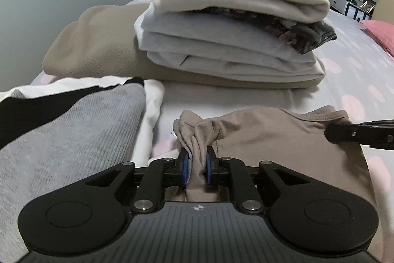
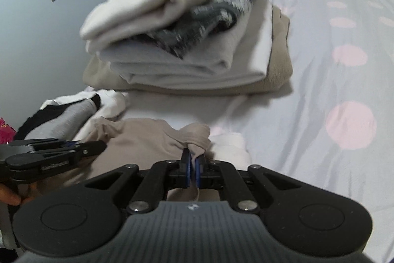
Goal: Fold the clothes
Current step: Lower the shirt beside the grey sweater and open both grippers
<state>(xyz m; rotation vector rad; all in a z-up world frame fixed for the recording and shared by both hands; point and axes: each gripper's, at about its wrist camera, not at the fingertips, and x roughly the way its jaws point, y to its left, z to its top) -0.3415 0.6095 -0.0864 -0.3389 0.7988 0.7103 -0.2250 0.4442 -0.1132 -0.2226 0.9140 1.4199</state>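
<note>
With both the left tongs (image 1: 197, 162) and right tongs (image 2: 193, 162) pinching the taupe garment (image 1: 270, 134) on the bed (image 2: 320, 65), lower both corners evenly, keeping the edge taut.

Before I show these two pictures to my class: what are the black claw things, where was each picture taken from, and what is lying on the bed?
Each black claw is a two-finger gripper that a person holds, with a camera looking along its fingers. One picture comes from the left gripper, the other from the right gripper. Both are pinched shut on bunched parts of one taupe garment lying on the dotted bedsheet, apparently mid-fold. Behind it stands a stack of folded clothes, cream on top. To the left lies a grey, black and white garment.
</note>
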